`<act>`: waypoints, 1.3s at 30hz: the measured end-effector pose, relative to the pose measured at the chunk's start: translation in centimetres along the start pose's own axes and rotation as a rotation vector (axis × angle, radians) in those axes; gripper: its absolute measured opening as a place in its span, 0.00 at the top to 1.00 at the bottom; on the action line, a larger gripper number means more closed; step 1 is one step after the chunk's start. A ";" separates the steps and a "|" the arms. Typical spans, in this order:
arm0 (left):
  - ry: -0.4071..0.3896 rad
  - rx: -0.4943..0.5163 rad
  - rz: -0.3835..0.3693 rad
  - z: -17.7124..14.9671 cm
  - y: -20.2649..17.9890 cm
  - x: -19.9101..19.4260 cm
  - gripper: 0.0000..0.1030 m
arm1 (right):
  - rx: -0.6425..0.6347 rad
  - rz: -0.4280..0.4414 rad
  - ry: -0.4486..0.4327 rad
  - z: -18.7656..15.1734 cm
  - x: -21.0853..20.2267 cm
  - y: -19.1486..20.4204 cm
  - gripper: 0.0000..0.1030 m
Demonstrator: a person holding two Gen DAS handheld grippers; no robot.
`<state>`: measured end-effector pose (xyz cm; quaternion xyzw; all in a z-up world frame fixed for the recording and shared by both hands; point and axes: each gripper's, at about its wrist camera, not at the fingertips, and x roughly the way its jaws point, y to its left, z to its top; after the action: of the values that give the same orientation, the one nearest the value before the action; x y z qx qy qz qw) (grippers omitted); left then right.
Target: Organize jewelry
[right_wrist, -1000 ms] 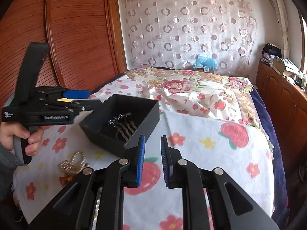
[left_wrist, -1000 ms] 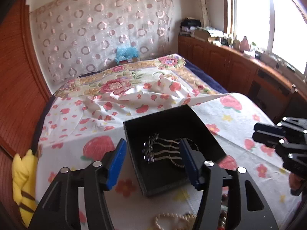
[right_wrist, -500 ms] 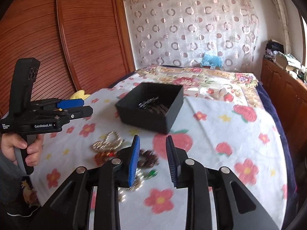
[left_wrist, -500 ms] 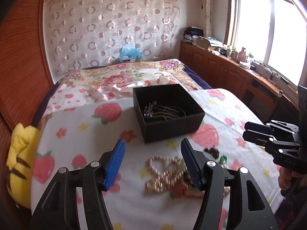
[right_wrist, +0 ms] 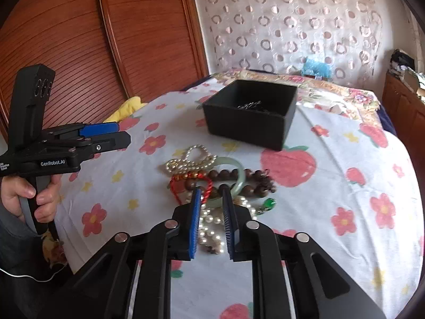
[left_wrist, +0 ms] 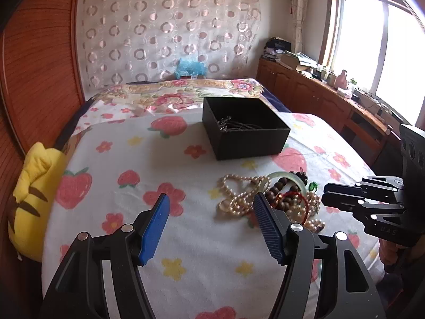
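A black open box [left_wrist: 247, 143] [right_wrist: 247, 130] stands on the flowered bedspread with silver hair clips [left_wrist: 233, 125] inside. In front of it lies a tangled pile: pearl necklace [left_wrist: 239, 191] [right_wrist: 191, 159], green bangle [right_wrist: 239, 172], brown wooden beads [right_wrist: 255, 178] and red cord bracelet [right_wrist: 191, 178]. My left gripper [left_wrist: 211, 198] hovers to the left of the pile, its jaws opening with nothing between them. My right gripper [right_wrist: 211, 189] hangs just over the near side of the pile, its jaws closing to a narrow gap and pressing on nothing.
A yellow plush toy [left_wrist: 32, 186] lies at the bed's left edge against the wooden sliding doors [right_wrist: 106, 40]. A low wooden cabinet [left_wrist: 318, 101] with clutter runs under the window on the right. A person's hand [right_wrist: 39, 194] holds the left gripper's handle.
Both grippers drew back from the box toward the near end of the bed, bringing the jewelry pile into view. The left jaws spread wider; the right jaws widened, then narrowed again.
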<state>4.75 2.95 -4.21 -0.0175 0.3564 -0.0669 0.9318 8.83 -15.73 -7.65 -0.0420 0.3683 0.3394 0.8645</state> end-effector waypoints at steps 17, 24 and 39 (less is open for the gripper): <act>0.006 -0.011 -0.003 -1.1 0.6 -1.0 0.39 | 0.038 0.016 0.084 0.4 2.6 0.3 0.96; 0.036 -0.004 -0.010 -1.3 0.1 0.3 0.39 | 0.028 0.011 0.024 0.5 1.1 0.1 0.97; 0.162 0.006 -0.047 1.3 0.2 7.7 0.49 | 0.028 -0.056 -0.061 0.5 -2.9 -1.9 0.97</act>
<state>11.32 2.07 -8.40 -0.0176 0.4298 -0.0910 0.8982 8.90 -18.66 -5.71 -0.0297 0.3450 0.3112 0.8850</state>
